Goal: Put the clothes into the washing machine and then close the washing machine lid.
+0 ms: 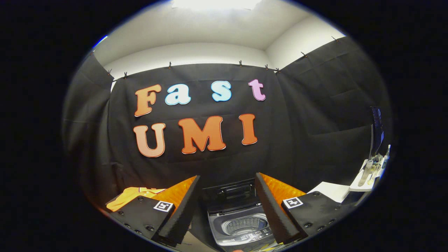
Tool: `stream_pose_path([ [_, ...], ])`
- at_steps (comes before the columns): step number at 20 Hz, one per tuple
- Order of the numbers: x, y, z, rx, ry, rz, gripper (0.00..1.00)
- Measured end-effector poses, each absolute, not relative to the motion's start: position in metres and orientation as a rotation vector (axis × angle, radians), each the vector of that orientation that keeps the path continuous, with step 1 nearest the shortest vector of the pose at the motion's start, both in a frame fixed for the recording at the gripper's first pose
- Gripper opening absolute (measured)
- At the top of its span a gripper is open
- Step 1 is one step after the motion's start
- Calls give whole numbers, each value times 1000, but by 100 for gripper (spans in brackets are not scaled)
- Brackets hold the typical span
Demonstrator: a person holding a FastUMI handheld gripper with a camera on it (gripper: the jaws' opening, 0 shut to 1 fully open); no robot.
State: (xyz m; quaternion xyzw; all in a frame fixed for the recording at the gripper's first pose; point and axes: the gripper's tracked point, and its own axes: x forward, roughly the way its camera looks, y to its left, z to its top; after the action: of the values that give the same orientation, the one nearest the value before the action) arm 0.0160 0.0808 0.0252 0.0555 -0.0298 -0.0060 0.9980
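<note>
Two fingers of the gripper (226, 196) reach forward, spread wide apart with nothing held between them and nothing touching them. Each finger is a wedge shape with a rough, foam-like inner face, mounted on a flat plate studded with small screws and carrying a small square printed marker.

Between the fingers and just beyond them stands a small top-loading washing machine (239, 224). Its lid (231, 194) is raised, standing nearly upright at the back, and looks smooth and glossy. The round drum (246, 225) opens upward and is ringed with rows of small holes; no clothing can be seen inside it. A smooth grey rim surrounds the drum, and a strip of small buttons runs along the edge nearest the gripper.

To the left, beyond the left finger, a yellow garment (131, 197) lies crumpled and soft, its long side running roughly left to right, well apart from the machine.

To the right, a white bench (332, 191) shows a bare flat corner. Farther right, a white tray (364, 182) holds several slim bottles (367, 171) standing upright.
</note>
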Motion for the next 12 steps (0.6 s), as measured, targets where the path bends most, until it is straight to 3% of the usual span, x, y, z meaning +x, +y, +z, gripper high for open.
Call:
stream_pose_path([
  [3,11,78,30,142,-78,-35,98],
  [12,24,130,26,182,6,112,98],
])
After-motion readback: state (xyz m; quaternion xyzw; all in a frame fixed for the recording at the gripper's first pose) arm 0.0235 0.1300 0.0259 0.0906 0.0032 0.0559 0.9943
